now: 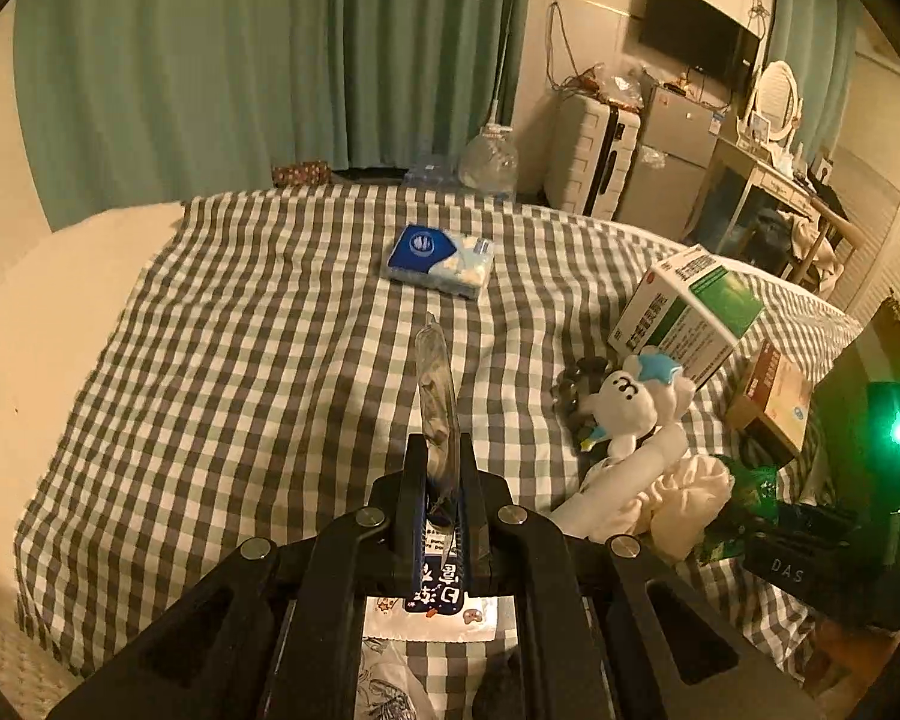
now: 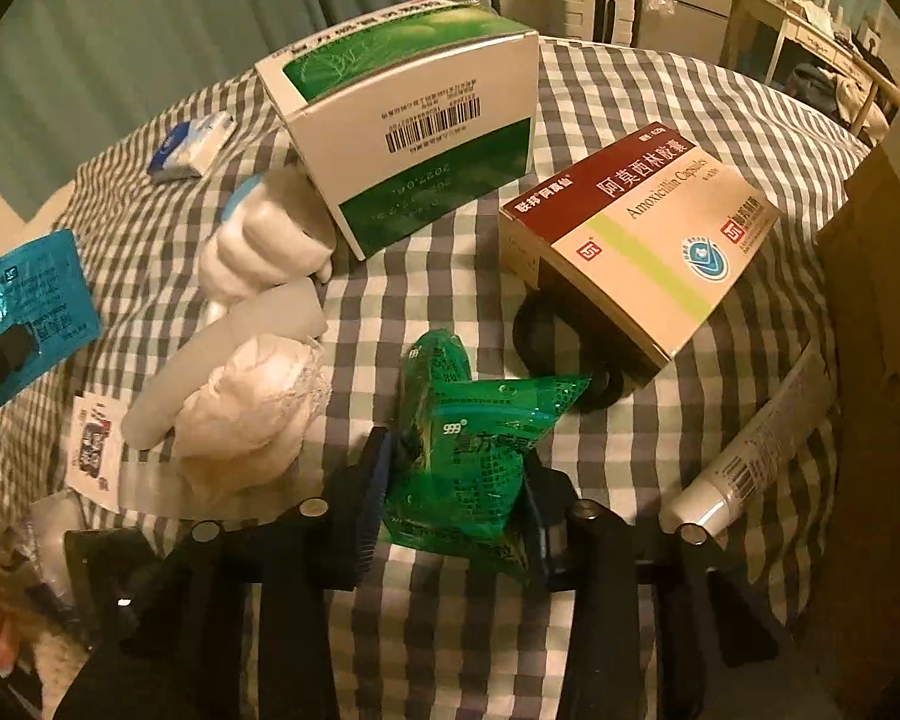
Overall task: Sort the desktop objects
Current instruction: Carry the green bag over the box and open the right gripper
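We are mid-sort on the checked cloth (image 1: 258, 324). At the left, our left gripper (image 1: 439, 456) is pressed together on a thin sachet (image 1: 435, 396), which stands edge-on between the jaws and juts forward over the cloth; from the right wrist view the same sachet shows as a blue flat packet at the far left edge. Beyond it, well apart, lies one tissue pack (image 1: 441, 261). Moving right, the clutter gathers: one plush toy (image 1: 630, 405), one white tube (image 2: 234, 354) with a crumpled white cloth (image 2: 258, 414) against it, and one small printed packet (image 2: 93, 447) near the cloth's front edge. Then comes our right gripper (image 2: 450, 492), its jaws pinching a green sachet (image 2: 474, 450), which crumples up between the pads while its tip rests on the cloth. Behind it stands one green box (image 2: 414, 120), tilted against the toy; to its right one amoxicillin box (image 2: 642, 234) is propped on a dark round thing we cannot identify, and at the far right lies one ointment tube (image 2: 756, 444). So we count two boxes, two tubes, two gripped sachets. We judge the step to be picking up: both hands are loaded. The next move calls for lifting the green sachet clear without dragging the amoxicillin box, then carrying each sachet to its group; where that is, we cannot tell.
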### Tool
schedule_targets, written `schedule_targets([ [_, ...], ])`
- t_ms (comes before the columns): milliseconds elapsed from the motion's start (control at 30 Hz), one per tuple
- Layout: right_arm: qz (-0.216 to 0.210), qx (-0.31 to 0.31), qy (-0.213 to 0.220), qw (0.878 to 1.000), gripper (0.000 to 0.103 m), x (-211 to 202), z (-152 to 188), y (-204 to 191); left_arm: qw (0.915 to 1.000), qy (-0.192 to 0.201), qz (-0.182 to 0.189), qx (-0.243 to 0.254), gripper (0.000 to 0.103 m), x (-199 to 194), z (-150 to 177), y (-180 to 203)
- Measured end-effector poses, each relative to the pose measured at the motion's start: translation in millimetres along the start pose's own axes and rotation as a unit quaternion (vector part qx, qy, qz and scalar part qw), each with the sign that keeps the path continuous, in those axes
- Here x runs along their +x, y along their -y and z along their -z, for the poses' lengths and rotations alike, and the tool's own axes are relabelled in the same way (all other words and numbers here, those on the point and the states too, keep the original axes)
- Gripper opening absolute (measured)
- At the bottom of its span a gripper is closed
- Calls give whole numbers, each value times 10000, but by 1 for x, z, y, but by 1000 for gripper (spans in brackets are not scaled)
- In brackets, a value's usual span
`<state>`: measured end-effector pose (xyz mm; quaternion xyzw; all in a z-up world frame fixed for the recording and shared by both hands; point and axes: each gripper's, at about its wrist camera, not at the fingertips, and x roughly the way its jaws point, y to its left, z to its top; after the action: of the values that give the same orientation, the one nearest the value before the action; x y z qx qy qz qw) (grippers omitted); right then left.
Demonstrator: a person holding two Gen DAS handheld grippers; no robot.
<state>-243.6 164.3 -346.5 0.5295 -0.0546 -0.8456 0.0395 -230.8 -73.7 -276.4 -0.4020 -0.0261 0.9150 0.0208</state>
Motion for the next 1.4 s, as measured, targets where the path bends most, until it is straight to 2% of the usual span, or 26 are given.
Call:
schedule_targets([
  [200,-121,52,329,9994,35,-38,4,6,9998,210,-3,64,7,-23,-9,8],
  [300,-363,-13,637,9973,35,-74,6,8,9993,357,28,86,7,-45,-11,15],
  [500,-520,-254,1383,9887,35,-159,4,4,9975,690,39,137,7,-100,-15,33],
  [633,-516,-584,2103,9745,35,-226,19,0,9900,1387,-25,252,7,-165,-27,51],
  [733,-614,-607,2565,9627,35,-274,30,6,9841,1761,43,232,7,-213,-34,64],
  [833,-684,-648,3065,9472,35,-320,40,4,9778,2068,162,293,7,-254,-36,77],
  [900,-716,-667,3239,9410,35,-339,41,1,9750,2179,198,394,7,-271,-37,88],
  [1000,-837,-645,3436,9331,35,-358,47,5,9728,2256,204,488,7,-285,-37,100],
  [1200,-728,-589,3636,9268,35,-380,56,29,9731,2205,294,593,7,-287,-43,128],
  [1400,-445,-394,3617,9304,35,-384,48,68,9711,2195,608,714,7,-283,-52,175],
])
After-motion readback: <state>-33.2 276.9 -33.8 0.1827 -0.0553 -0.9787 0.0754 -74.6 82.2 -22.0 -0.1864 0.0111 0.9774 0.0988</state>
